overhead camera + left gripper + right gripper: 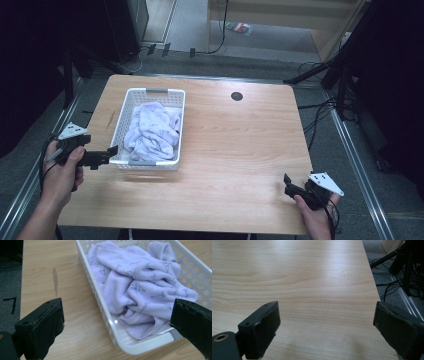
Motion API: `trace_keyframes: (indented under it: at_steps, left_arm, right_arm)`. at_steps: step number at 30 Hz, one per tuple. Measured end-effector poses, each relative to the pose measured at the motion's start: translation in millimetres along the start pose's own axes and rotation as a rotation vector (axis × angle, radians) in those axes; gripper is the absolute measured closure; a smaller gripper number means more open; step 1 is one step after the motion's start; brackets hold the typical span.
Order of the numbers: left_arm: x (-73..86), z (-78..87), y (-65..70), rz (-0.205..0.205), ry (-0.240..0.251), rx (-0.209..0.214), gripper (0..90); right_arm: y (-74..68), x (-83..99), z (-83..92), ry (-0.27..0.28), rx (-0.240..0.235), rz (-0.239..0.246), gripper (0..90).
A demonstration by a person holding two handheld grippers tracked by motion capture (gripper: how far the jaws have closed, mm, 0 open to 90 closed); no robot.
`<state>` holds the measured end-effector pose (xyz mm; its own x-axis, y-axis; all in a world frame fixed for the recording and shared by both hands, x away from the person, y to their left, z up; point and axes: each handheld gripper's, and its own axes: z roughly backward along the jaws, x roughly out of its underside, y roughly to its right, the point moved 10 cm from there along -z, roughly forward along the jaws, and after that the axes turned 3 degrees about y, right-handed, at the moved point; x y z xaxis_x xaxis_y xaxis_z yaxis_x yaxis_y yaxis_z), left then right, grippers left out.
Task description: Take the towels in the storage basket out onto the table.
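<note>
A white perforated basket (pixel 120 125) stands on the left half of the wooden table (pixel 240 145). A crumpled lavender towel (pixel 152 131) with small printed figures lies inside it. My left gripper (pixel 111 154) hovers at the basket's near left corner. In the left gripper view my left gripper (pixel 117 327) is open, its jaws set wide on either side of that corner of the basket (pixel 136 348), and the towel (pixel 140 287) lies just beyond. My right gripper (pixel 289 184) is near the table's front right edge. There my right gripper (pixel 325 332) is open over bare wood.
A round black grommet (pixel 237 96) sits at the table's far middle. A thin dark mark (pixel 110 120) lies left of the basket. Off the table's right edge are cables and black stand legs (pixel 402 267). Light wooden furniture (pixel 320 20) stands at the back.
</note>
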<state>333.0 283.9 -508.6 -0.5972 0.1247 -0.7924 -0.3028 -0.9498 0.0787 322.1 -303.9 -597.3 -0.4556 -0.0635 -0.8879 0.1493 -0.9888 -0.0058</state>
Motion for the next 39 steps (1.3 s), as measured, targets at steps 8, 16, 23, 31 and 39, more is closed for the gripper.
trace_keyframes:
  at_steps: [8,16,23,31,39]
  left_arm:
    - [-12.5,-16.3,14.8,-0.047,-0.058,0.014,0.0]
    - [-20.2,-35.0,26.9,-0.061,-0.102,0.025,0.0]
    - [-20.8,-48.8,33.7,-0.046,-0.123,0.034,0.0]
    - [-20.5,-66.6,39.4,-0.043,-0.184,0.046,0.0]
    - [-27.5,-82.1,44.6,-0.041,-0.217,0.044,0.0]
  right_arm:
    - [0.0,0.0,0.0,0.0,-0.001,0.0,7.1]
    - [0.1,0.0,-0.1,-0.001,-0.001,-0.001,7.1]
    - [0.2,0.2,-0.2,-0.003,0.001,-0.002,7.1]
    - [0.3,0.1,-0.2,-0.002,0.002,-0.001,7.1]
    - [0.3,0.1,-0.1,-0.001,0.002,0.0,7.1]
